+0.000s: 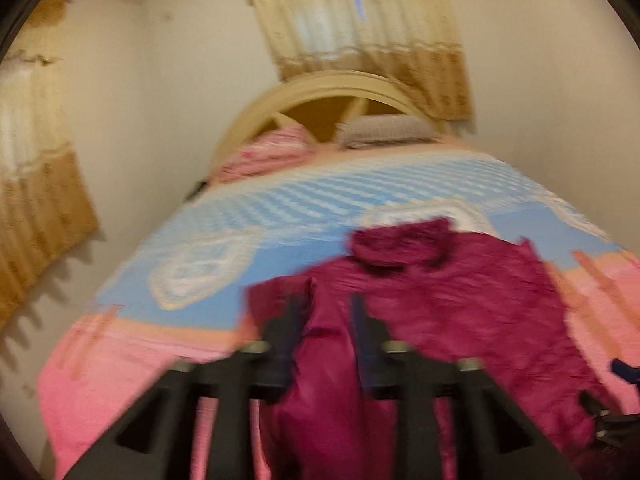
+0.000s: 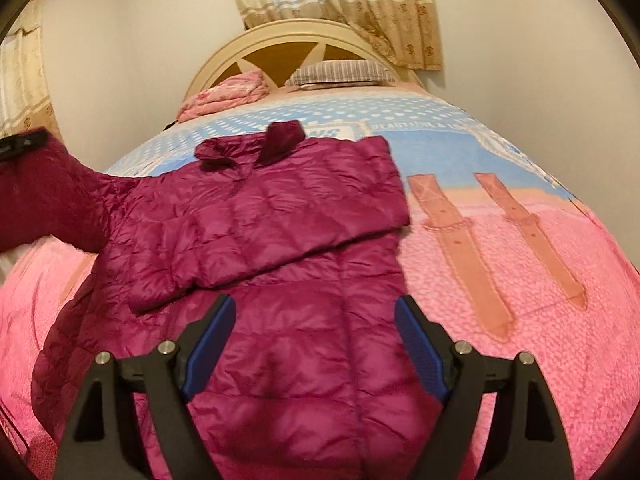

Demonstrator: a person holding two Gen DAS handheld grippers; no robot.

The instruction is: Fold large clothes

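A magenta quilted down jacket (image 2: 304,364) lies on the bed, collar toward the headboard. One sleeve (image 2: 260,224) is folded across its chest. My right gripper (image 2: 314,312) is open and empty, hovering just above the jacket's lower body. My left gripper (image 1: 326,312) is shut on the jacket's other sleeve (image 1: 324,380) and holds it lifted; that view is motion-blurred. The left gripper also shows at the left edge of the right wrist view (image 2: 20,144) with the raised sleeve (image 2: 60,208) hanging from it.
The bed (image 2: 520,280) has a pink and blue blanket. A folded pink quilt (image 2: 224,96) and a striped pillow (image 2: 340,74) lie by the arched headboard (image 2: 280,36). Curtains (image 2: 340,4) hang behind. Walls stand close on both sides.
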